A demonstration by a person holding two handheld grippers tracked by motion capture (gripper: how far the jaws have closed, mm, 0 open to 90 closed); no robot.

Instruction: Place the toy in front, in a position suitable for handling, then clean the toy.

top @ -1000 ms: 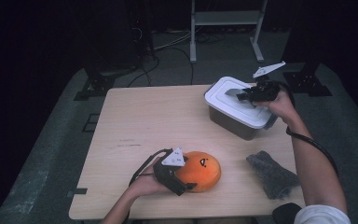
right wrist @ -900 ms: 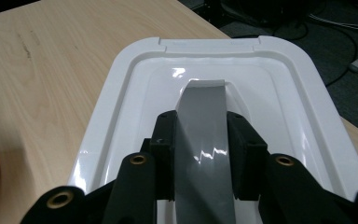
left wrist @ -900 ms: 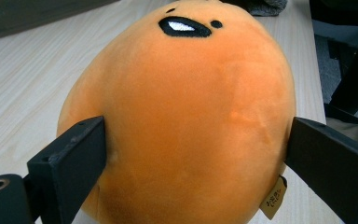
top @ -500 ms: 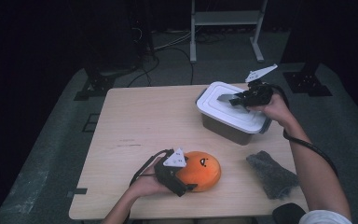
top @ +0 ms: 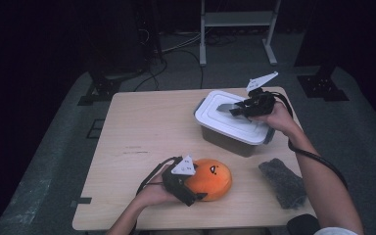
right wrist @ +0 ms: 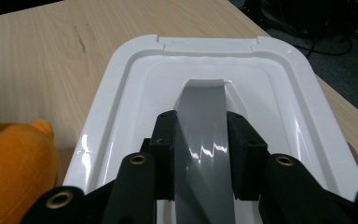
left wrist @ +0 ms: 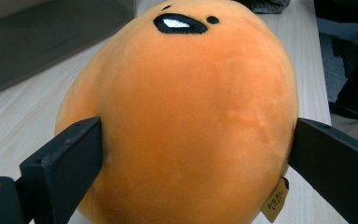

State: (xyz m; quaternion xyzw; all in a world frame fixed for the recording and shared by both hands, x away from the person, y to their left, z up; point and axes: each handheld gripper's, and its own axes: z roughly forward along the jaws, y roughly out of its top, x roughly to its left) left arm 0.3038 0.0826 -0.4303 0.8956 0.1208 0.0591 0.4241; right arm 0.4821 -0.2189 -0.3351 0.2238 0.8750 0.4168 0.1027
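left hand-held gripper (top: 192,188): clamped on orange plush (top: 210,179), face up
right hand-held gripper (top: 237,108): clamped on box (top: 232,128) handle (right wrist: 203,140), long axis along jaws

High view overhead, forward-down — gripper views close, apparently sharing the plush (top: 210,178).

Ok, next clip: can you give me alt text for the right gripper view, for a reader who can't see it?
The right gripper is closed on the grey handle of a white box lid, one black jaw on each side of it. Pale wooden table lies beyond the lid, and part of an orange plush toy sits at the lower left.
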